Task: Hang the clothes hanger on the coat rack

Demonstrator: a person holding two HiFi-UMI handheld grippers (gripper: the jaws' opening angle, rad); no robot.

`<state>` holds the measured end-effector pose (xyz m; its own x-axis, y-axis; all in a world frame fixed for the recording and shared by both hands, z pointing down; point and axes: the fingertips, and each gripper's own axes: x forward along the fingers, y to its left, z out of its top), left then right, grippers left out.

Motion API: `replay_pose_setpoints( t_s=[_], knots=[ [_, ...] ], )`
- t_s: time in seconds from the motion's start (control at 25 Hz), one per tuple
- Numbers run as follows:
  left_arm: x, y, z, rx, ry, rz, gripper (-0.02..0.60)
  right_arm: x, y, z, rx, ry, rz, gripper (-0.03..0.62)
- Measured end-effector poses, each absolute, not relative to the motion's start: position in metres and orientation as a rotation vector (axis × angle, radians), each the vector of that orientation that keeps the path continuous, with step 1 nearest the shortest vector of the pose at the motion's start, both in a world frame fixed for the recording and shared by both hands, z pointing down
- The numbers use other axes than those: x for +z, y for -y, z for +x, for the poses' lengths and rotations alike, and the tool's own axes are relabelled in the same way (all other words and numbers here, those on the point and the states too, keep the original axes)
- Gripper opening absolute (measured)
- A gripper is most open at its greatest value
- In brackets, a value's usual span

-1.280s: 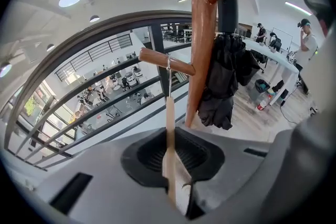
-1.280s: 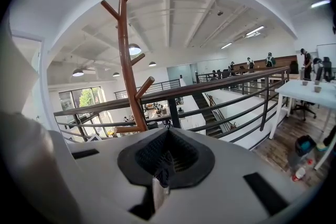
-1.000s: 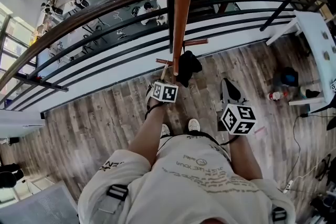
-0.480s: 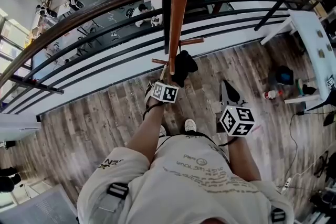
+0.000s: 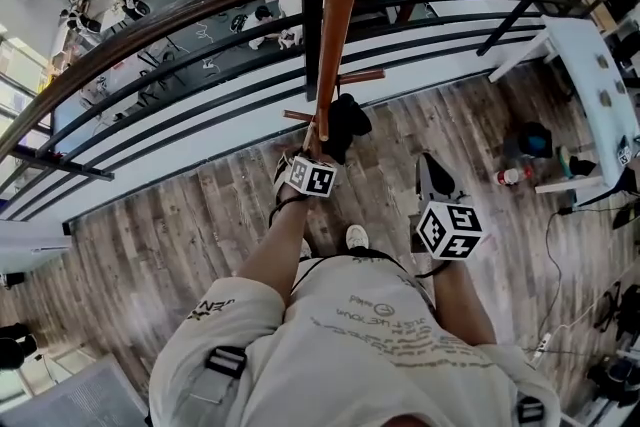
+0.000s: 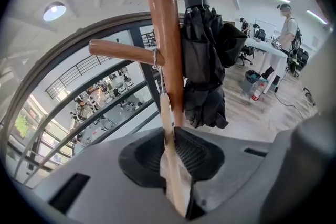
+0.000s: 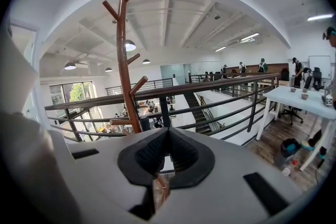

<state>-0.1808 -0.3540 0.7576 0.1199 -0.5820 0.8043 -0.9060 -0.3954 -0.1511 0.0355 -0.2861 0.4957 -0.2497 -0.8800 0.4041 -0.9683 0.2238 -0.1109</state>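
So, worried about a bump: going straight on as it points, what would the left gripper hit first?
Probably the reddish-brown wooden coat rack pole, rising just beyond the left gripper, which is shut on the pale wooden clothes hanger. A black folded umbrella hangs right of it.

Looks along the right gripper, low in the centre of the frame, grey body filling the bottom, dark pads pressed together. Shows a thin brown sliver low in the gap, too small to tell. Places the coat rack at upper left, brown and upright, pegs angled upward. Carries a dark railing across the middle, crossing the trunk. Sets a white table at the right edge, with a dark bin beneath.
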Motion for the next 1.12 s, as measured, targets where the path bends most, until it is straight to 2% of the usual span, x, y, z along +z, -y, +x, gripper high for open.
replay_pose_setpoints(
  t_s=[0.68,1.12],
  knots=[
    [0.773,0.355,-0.185,1.107,1.441,2.045,0.063,0.501,0.290,0.032,0.487,2.223,1.707,0.003],
    [0.712,0.339,-0.209,0.838,1.549,2.050,0.067,0.499,0.298,-0.002,0.506,2.323,1.607,0.003]
  ],
)
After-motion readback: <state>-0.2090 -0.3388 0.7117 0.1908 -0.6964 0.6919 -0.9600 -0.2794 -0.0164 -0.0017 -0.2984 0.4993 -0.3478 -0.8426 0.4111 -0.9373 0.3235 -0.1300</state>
